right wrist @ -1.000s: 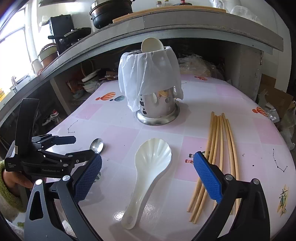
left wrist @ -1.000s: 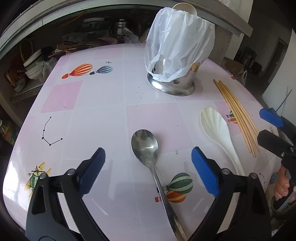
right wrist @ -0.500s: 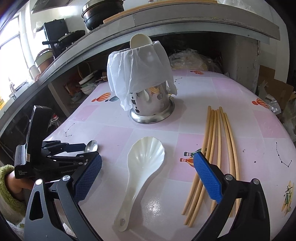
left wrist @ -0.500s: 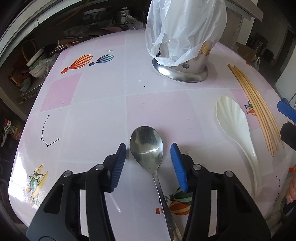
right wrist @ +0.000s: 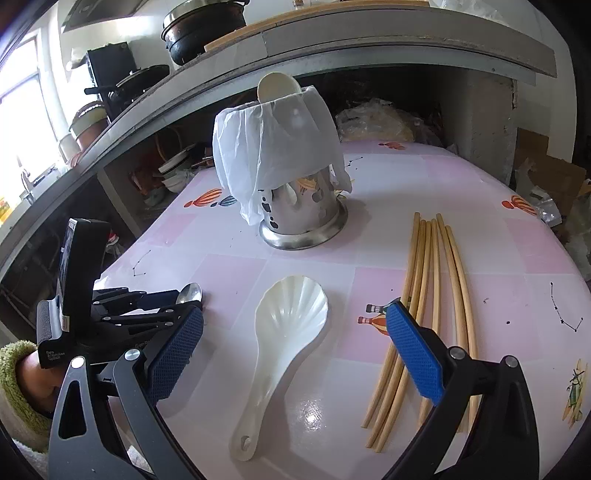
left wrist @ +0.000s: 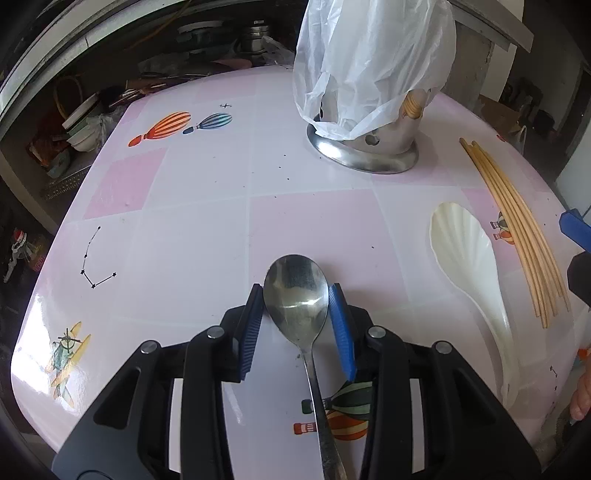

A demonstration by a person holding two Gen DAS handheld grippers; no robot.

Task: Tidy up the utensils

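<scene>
A metal spoon (left wrist: 297, 317) lies on the pink tiled table (left wrist: 184, 229), bowl pointing away from me. My left gripper (left wrist: 294, 290) is closing, and its blue pads (left wrist: 341, 325) sit against both sides of the spoon's bowl. The right wrist view shows that left gripper (right wrist: 173, 297) low on the table with the spoon (right wrist: 190, 292) tip poking out. My right gripper (right wrist: 293, 314) stands open above a white shell-shaped rice paddle (right wrist: 291, 314), touching nothing. Several bamboo chopsticks (right wrist: 424, 277) lie to the paddle's right. A steel utensil holder (right wrist: 303, 229) draped in a white plastic bag (right wrist: 273, 147) stands behind them.
A cream spoon (right wrist: 277, 86) sticks out of the holder's top. Dark shelves with bowls (left wrist: 81, 129) and clutter lie beyond the table's far-left edge. A stone counter with pots (right wrist: 203, 29) overhangs the back. The table's front edge is close below both grippers.
The left gripper's jaws have come in from wide open to the sides of the spoon's bowl, and it has tipped down closer to the table. The right gripper has stayed open and almost still.
</scene>
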